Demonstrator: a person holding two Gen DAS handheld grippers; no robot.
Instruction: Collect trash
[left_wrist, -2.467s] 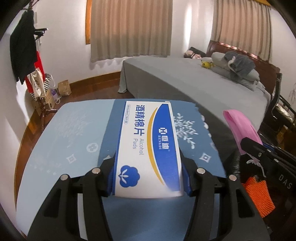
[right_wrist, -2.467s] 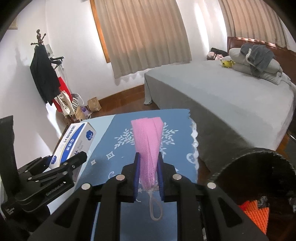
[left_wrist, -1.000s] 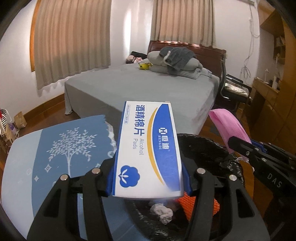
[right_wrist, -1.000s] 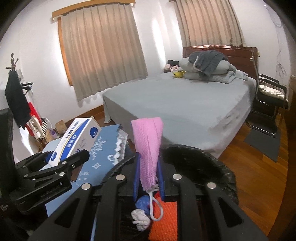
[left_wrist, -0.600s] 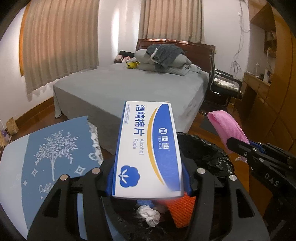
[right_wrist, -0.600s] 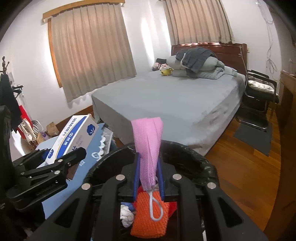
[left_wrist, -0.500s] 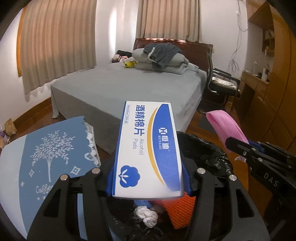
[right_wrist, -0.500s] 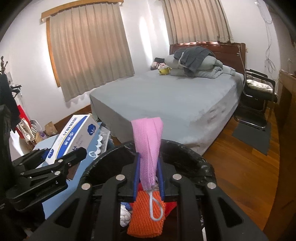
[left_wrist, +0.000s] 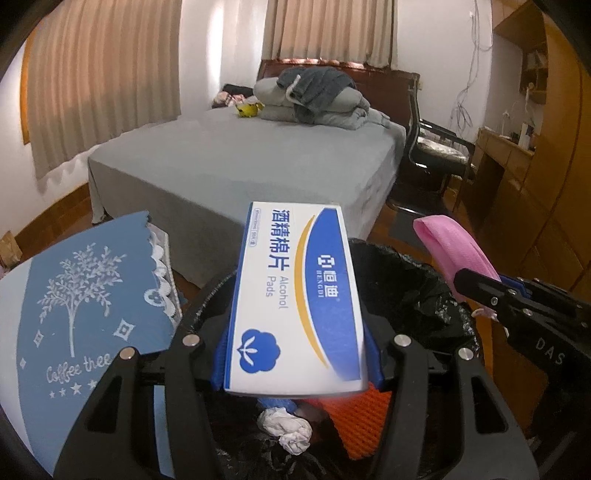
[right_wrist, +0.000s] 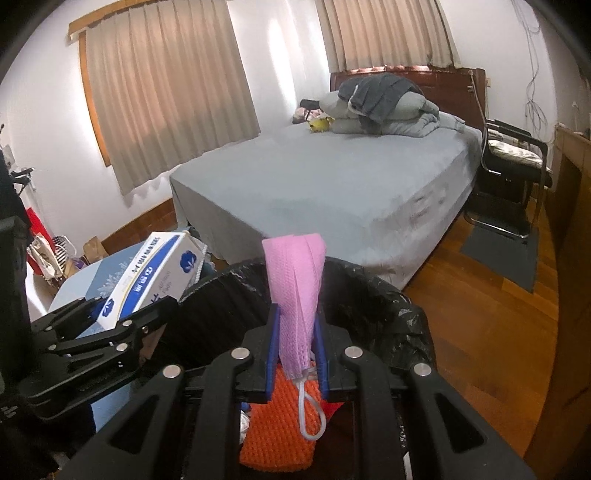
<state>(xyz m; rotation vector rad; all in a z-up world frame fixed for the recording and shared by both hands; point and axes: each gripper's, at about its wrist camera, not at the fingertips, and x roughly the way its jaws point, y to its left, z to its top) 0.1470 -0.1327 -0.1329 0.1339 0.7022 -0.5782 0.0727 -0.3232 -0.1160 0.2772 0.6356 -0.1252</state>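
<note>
My left gripper (left_wrist: 295, 354) is shut on a white and blue alcohol pads box (left_wrist: 295, 295) and holds it over the near rim of a black-bagged trash bin (left_wrist: 417, 291). My right gripper (right_wrist: 297, 339) is shut on a pink mesh cloth (right_wrist: 295, 288) with a white loop, held above the same bin (right_wrist: 384, 306). Inside the bin lie an orange mesh item (right_wrist: 280, 435) and crumpled white paper (left_wrist: 286, 430). The box (right_wrist: 151, 277) and the left gripper also show at the left of the right wrist view.
A round table with a blue tree-print cloth (left_wrist: 74, 295) stands left of the bin. A grey bed (right_wrist: 332, 184) lies behind it. A black chair (right_wrist: 517, 177) and wooden furniture (left_wrist: 535, 177) stand on the right, over wooden floor (right_wrist: 491, 314).
Both grippers have swung right from above the table to above the trash bin, still holding the box and the pink cloth. In the last half second they moved only slightly.
</note>
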